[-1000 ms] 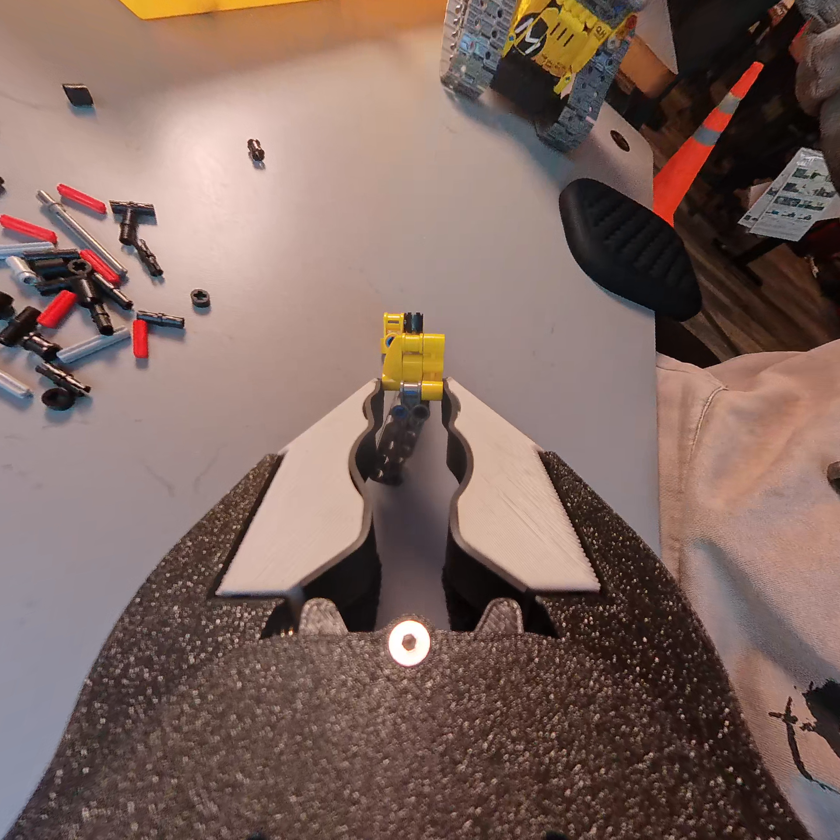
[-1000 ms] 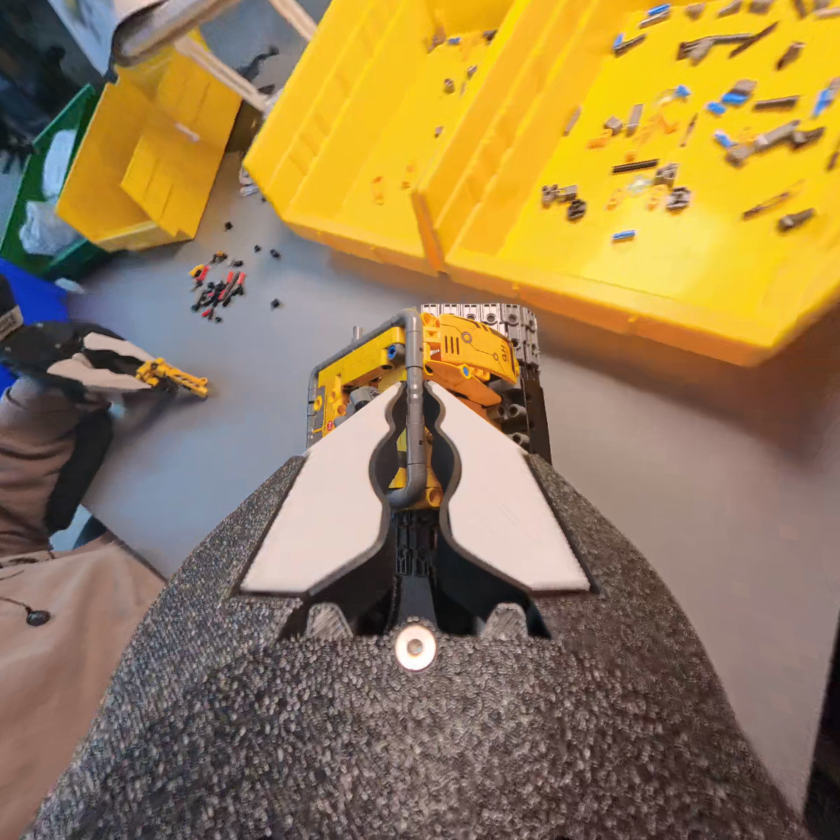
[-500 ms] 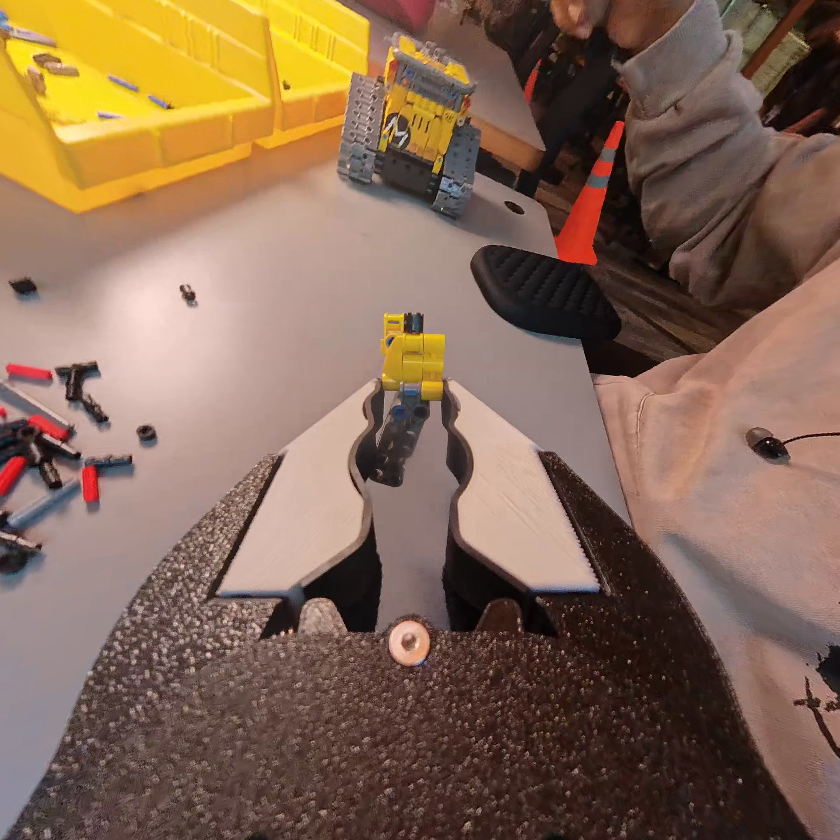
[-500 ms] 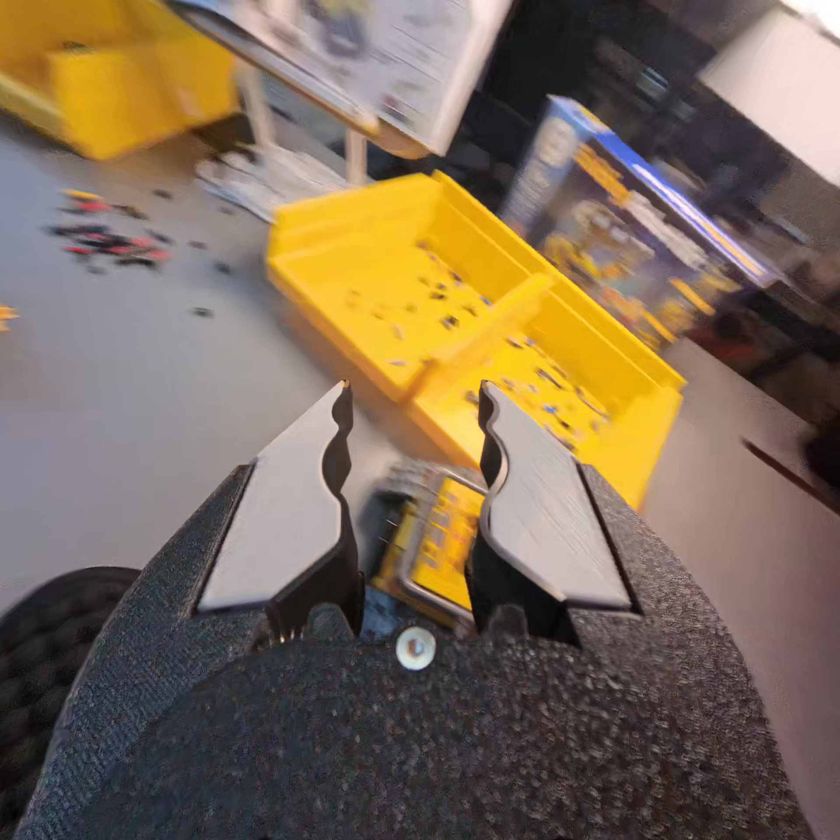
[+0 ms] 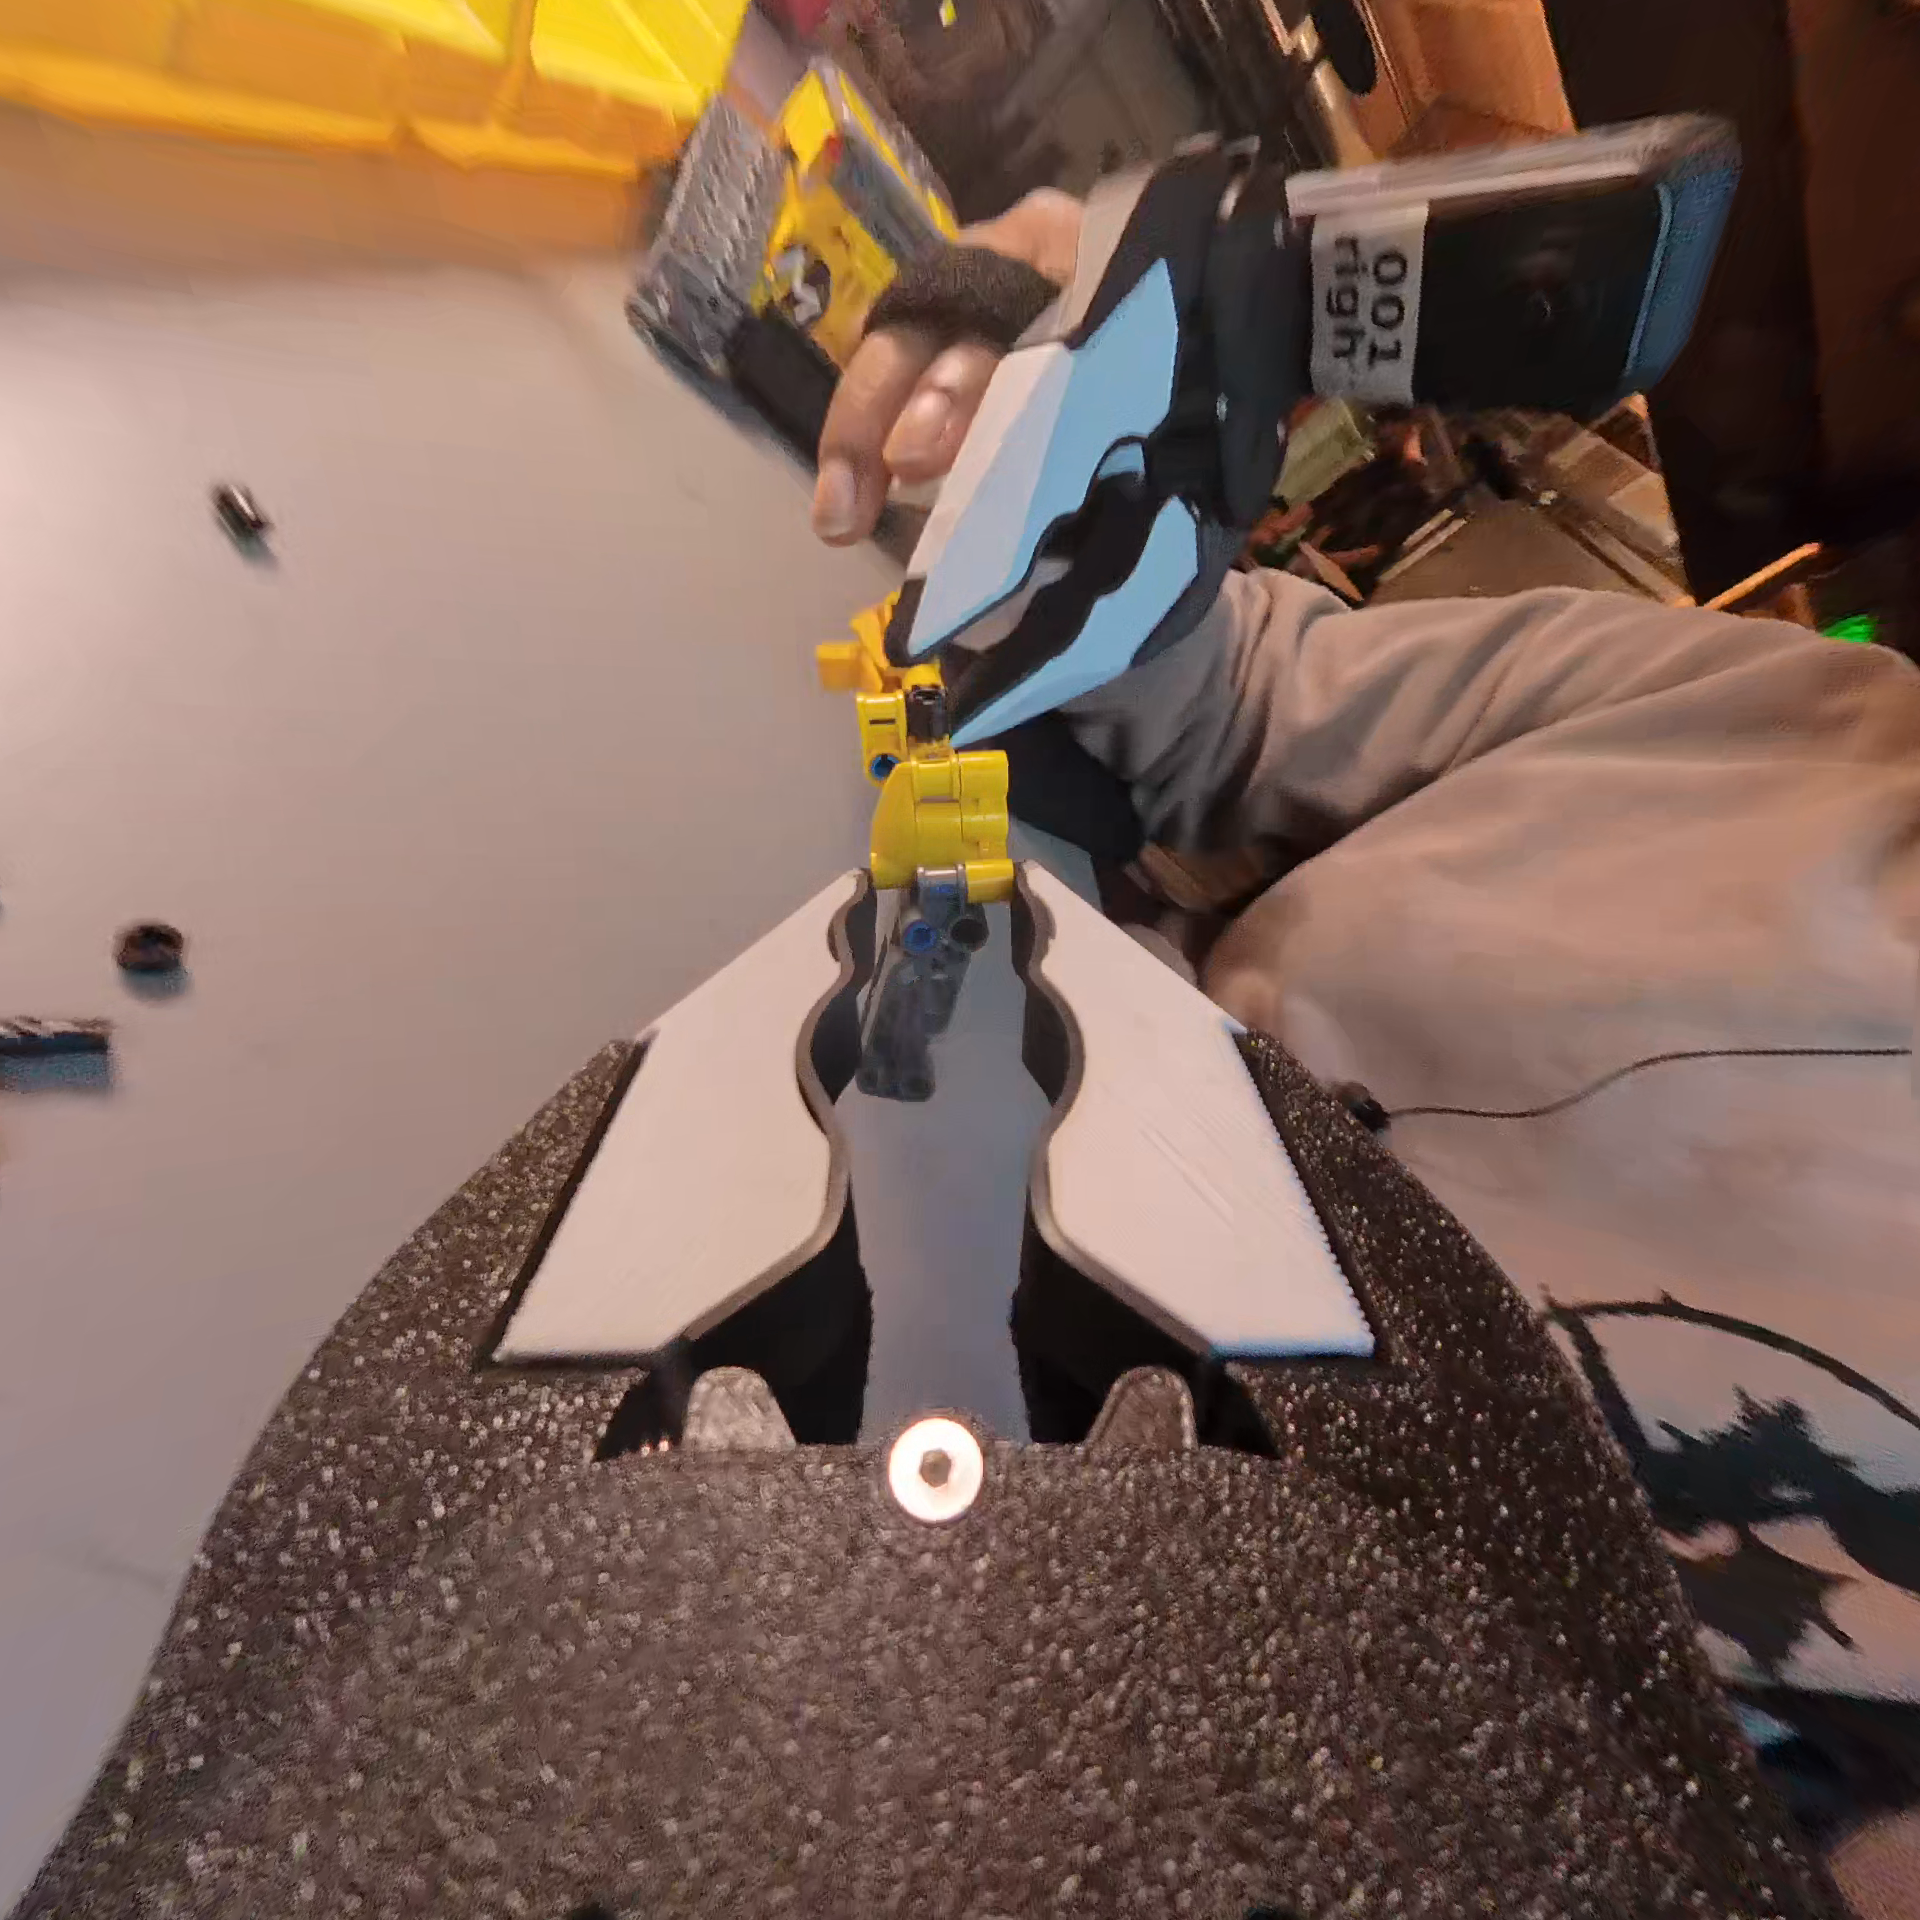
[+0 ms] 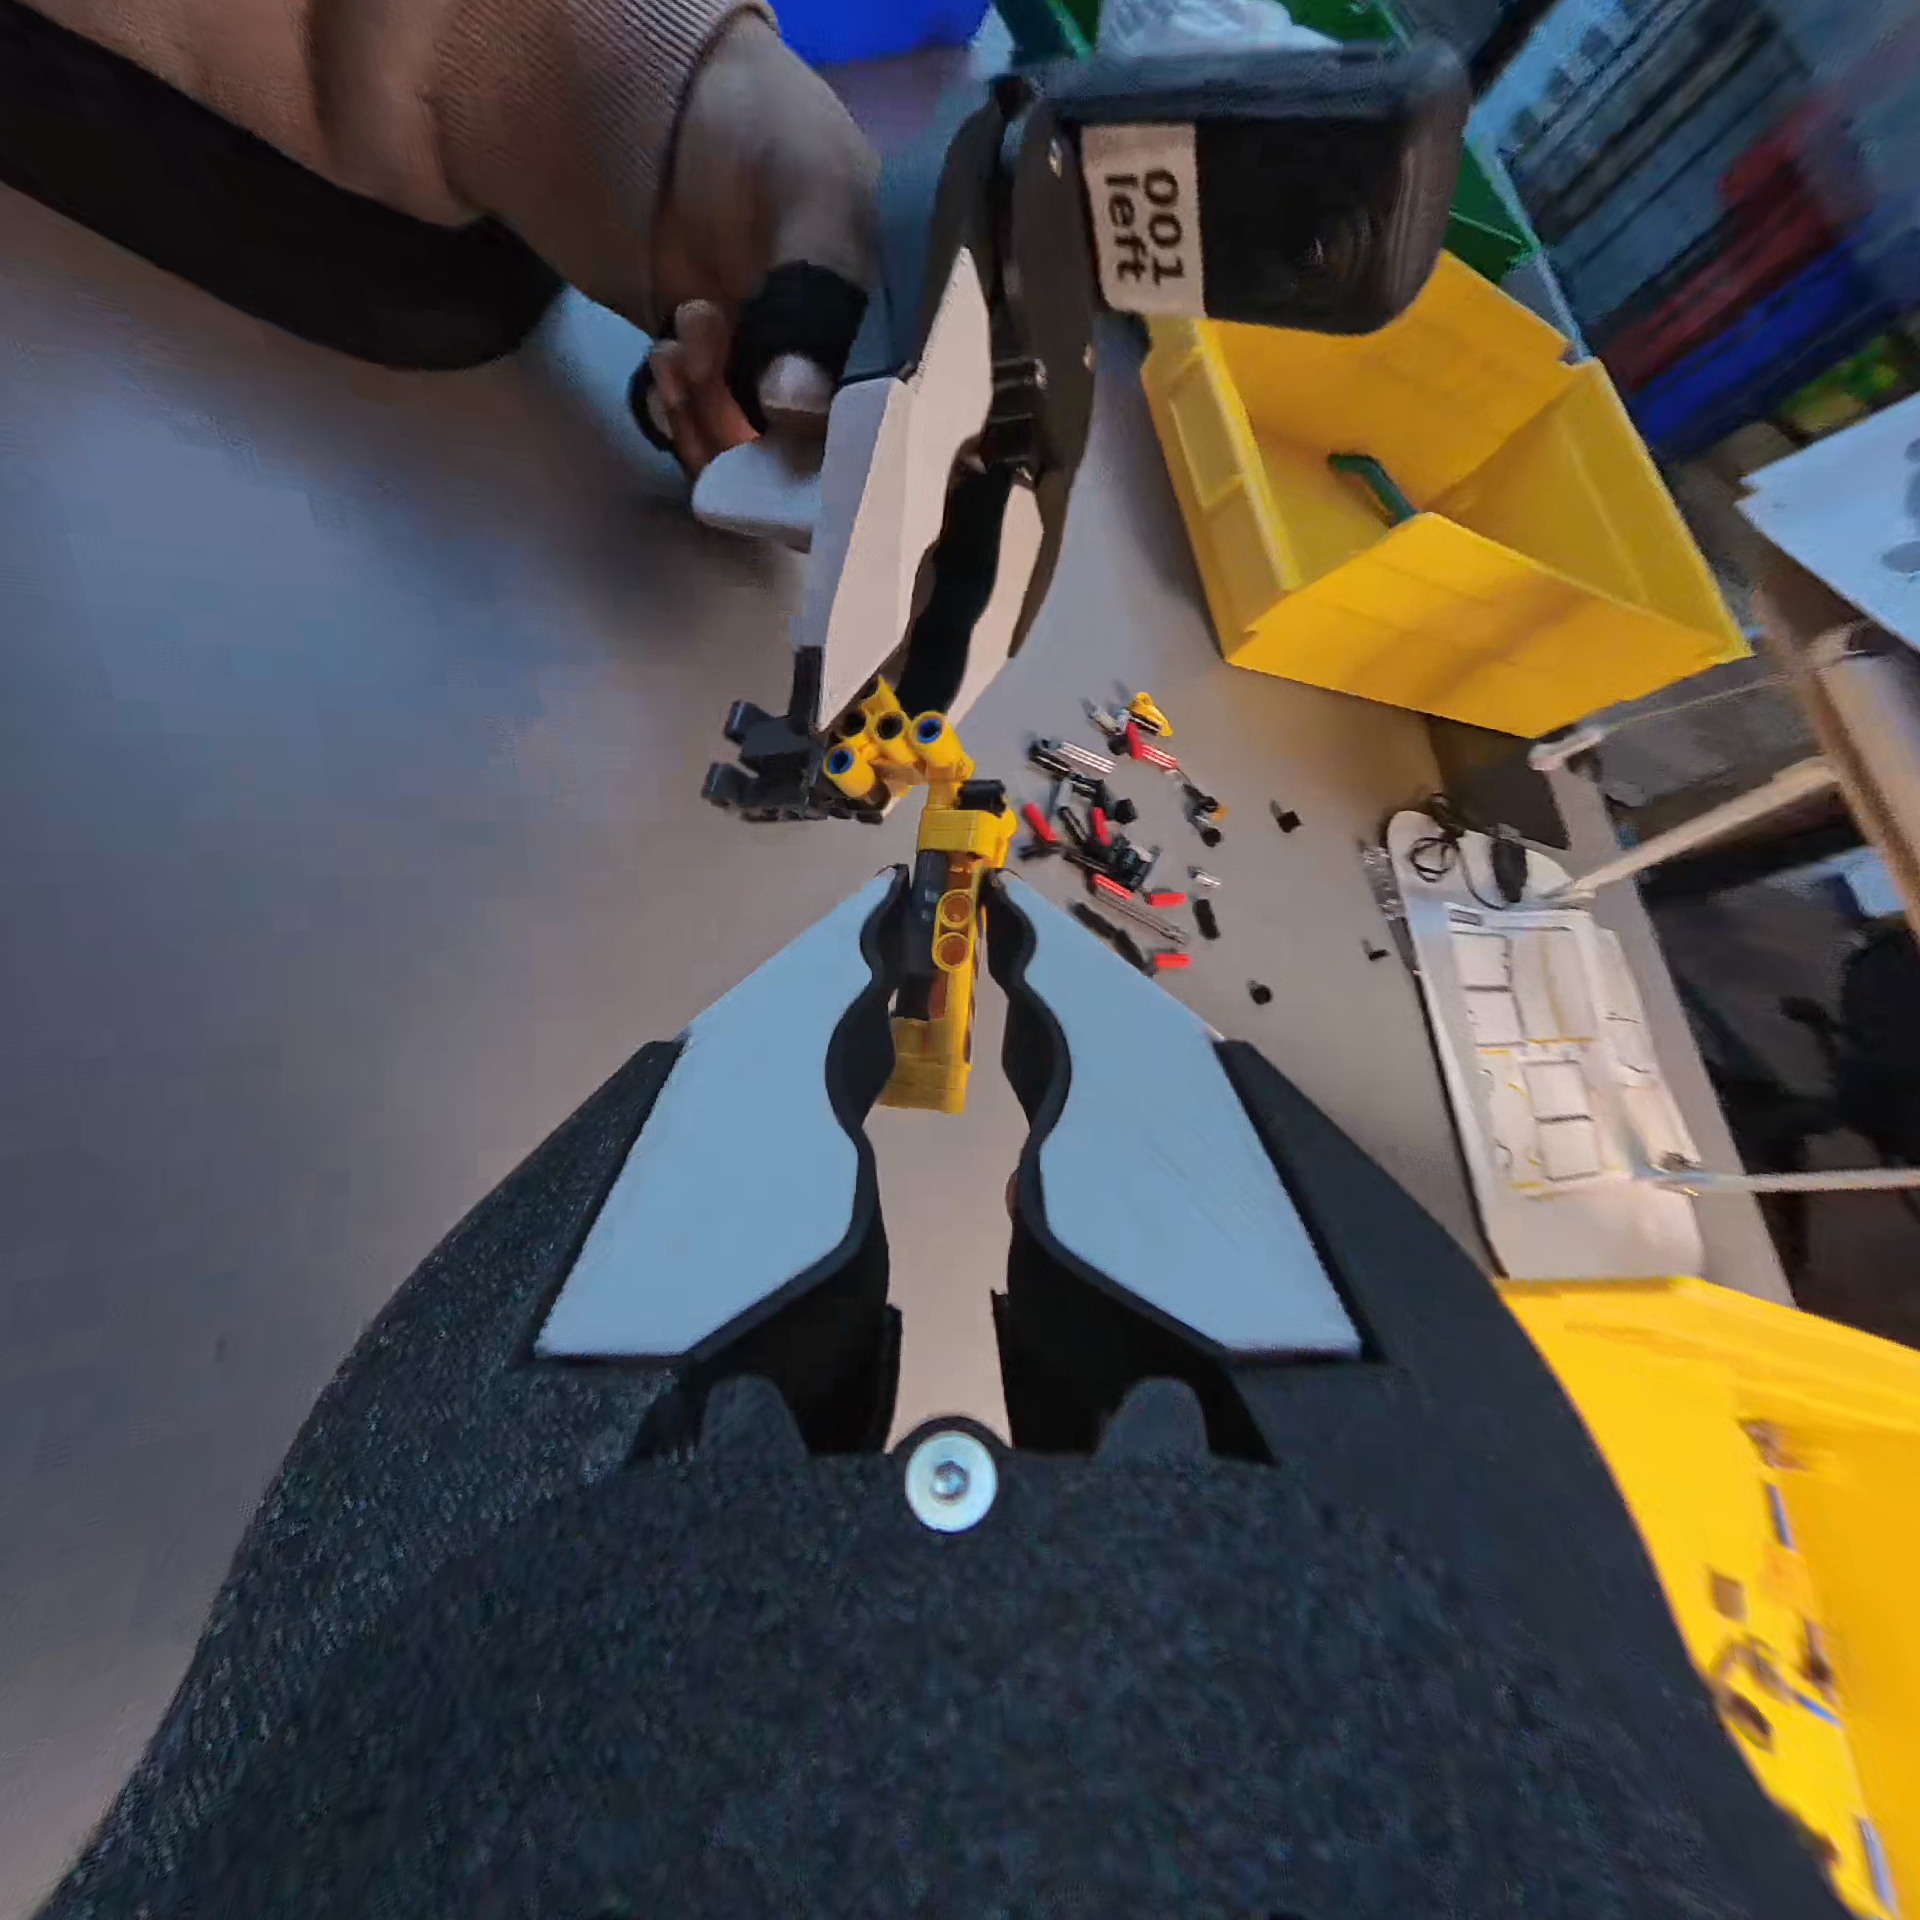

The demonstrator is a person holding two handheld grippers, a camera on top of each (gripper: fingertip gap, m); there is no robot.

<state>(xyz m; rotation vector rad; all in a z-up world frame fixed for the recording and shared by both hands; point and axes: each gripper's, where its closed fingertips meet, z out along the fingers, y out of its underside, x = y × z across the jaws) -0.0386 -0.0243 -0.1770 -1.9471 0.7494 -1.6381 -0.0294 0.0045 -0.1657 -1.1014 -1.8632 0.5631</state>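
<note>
My left gripper [image 5: 940,878] is shut on the dark stem of a small yellow-and-black brick assembly [image 5: 940,821] and holds it above the grey table [image 5: 416,727]. My right gripper [image 5: 935,691] comes in from the upper right and meets the assembly's far end. In the right wrist view my right gripper [image 6: 943,881] is shut on the assembly's yellow beam [image 6: 951,920]. The left gripper [image 6: 888,727] grips the other end, where the yellow block has blue pins and a black piece. Both grippers hold the same assembly, tip to tip.
A yellow tracked vehicle model [image 5: 800,260] stands at the table's far edge by yellow bins [image 5: 312,83]. Loose red, black and grey pieces [image 6: 1112,831] lie beyond the grippers. Another yellow bin [image 6: 1455,540], a white printed sheet [image 6: 1538,1060] and a yellow tray [image 6: 1714,1507] are to the right. The tips of both grippers are at nearly the same place. Both grippers' tips are roughly 35 cm from the yellow tracked vehicle model [image 5: 800,260].
My right gripper let go of the tracked model, opened, swung across and shut on the far end of the assembly. My left gripper kept its grip and turned toward it.
</note>
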